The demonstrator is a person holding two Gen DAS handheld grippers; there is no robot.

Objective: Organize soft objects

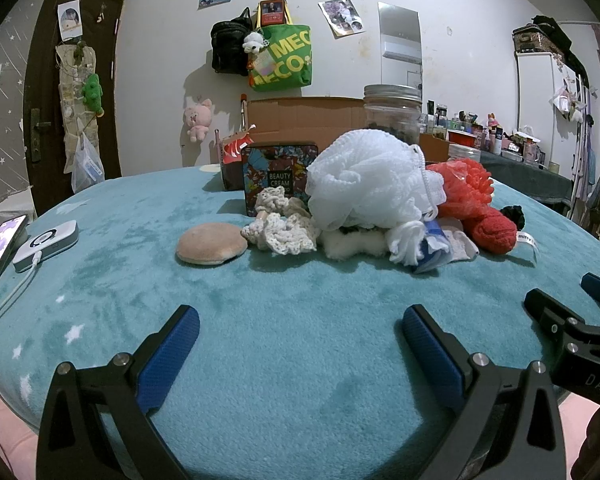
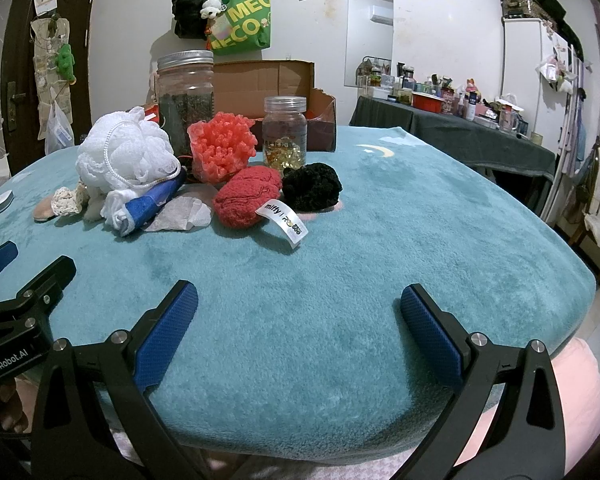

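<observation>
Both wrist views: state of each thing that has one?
left tool: open, empty
right tool: open, empty
tall jar: lid on, upright
small jar: lid on, upright
cardboard box: flaps open
tin: upright, shut
phone: screen lit
white bath pouf: atop the pile

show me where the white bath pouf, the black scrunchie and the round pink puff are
white bath pouf [image 1: 360,178], left wrist view, middle of its mesh
black scrunchie [image 2: 311,185], right wrist view, its fuzzy centre
round pink puff [image 1: 211,243], left wrist view, top face

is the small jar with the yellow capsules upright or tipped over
Upright. The small jar stands on its base on the teal blanket, clear lid on top, capsules settled at the bottom.
</observation>
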